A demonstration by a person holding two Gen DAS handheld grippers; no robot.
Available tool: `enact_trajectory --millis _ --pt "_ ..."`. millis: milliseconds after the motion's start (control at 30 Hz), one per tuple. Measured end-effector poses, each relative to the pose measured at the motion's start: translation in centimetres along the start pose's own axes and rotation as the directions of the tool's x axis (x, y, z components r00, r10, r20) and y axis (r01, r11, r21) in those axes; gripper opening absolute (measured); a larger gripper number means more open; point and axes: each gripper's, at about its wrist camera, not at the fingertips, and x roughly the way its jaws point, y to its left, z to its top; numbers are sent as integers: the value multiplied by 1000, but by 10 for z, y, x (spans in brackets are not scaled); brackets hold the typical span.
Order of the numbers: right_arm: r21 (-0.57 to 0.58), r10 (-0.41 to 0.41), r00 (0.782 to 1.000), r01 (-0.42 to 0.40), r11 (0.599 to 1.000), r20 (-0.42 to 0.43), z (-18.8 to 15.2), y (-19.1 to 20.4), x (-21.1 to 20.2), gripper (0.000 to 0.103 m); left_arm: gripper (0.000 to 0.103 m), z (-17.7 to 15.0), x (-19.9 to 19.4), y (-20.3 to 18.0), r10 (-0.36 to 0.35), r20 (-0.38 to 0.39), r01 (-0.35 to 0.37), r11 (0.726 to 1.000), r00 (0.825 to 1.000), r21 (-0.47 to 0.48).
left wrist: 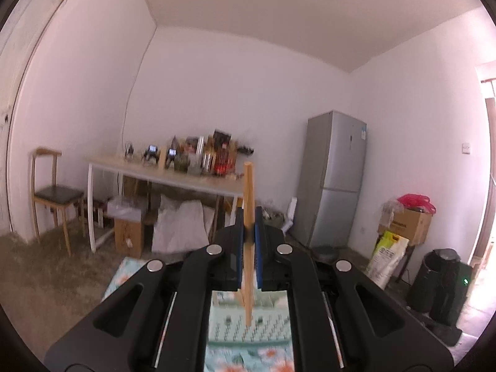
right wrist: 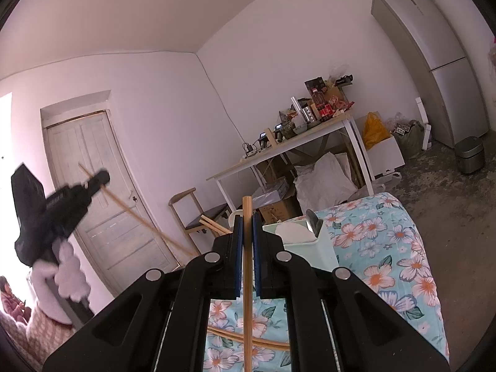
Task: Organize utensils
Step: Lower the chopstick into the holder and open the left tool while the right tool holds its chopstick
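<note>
- Currently, the left gripper (left wrist: pixel 249 232) was clenched on one chopstick (left wrist: pixel 248 238), which stood nearly upright between its blue pads (left wrist: pixel 256 241).
- Its lower tip hung above a pale green holder (left wrist: pixel 248 325) with a perforated surface; the view was blurred there and contact could not be judged.
- That holder rested on a floral cloth (left wrist: pixel 248 359).
- From the right wrist view, the left gripper (right wrist: pixel 104 178) appeared at far left, raised well above the cloth, with a gloved hand (right wrist: pixel 69 269) on its handle.
- Its chopstick (right wrist: pixel 136 214) slanted down to the right from the jaws.
- The right gripper (right wrist: pixel 247 235) was clenched on a second chopstick (right wrist: pixel 247 279), upright in the picture and running the length of the jaws.
- More chopsticks (right wrist: pixel 248 339) lay on the floral cloth (right wrist: pixel 387 263) below the right gripper, crossing behind the held one.
- A further pair (right wrist: pixel 214 226) showed just left of the right gripper's tips.
- The pale green holder (right wrist: pixel 322 248) stood on the cloth just right of the right gripper's tips, with a white item (right wrist: pixel 291 232) inside.
- A cluttered table (left wrist: pixel 173 176), a chair (left wrist: pixel 52 198) and a fridge (left wrist: pixel 334 179) stood at the far wall.
</note>
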Motion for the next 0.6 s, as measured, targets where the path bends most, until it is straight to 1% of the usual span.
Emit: enact_trajectory --millis 100,300,467,600 --pt "1 -1 1000 1 1000 2 1 0 0 6 5 7 18 -6 -19 20 19 1000 1000 -1" --pt "8 9 1000 -9 1000 0 6 -5 6 6 5 2 73 -15 -20 5 20 1000 1000 -6" --pt "14 5 1000 -5 1000 -8 7 -13 13 6 5 -18 123 -23 -11 -29 12 1000 1000 5" --pt "31 -1 1000 1 1000 -16 6 -21 20 6 5 -41 157 -20 -4 -92 3 1000 996 -7"
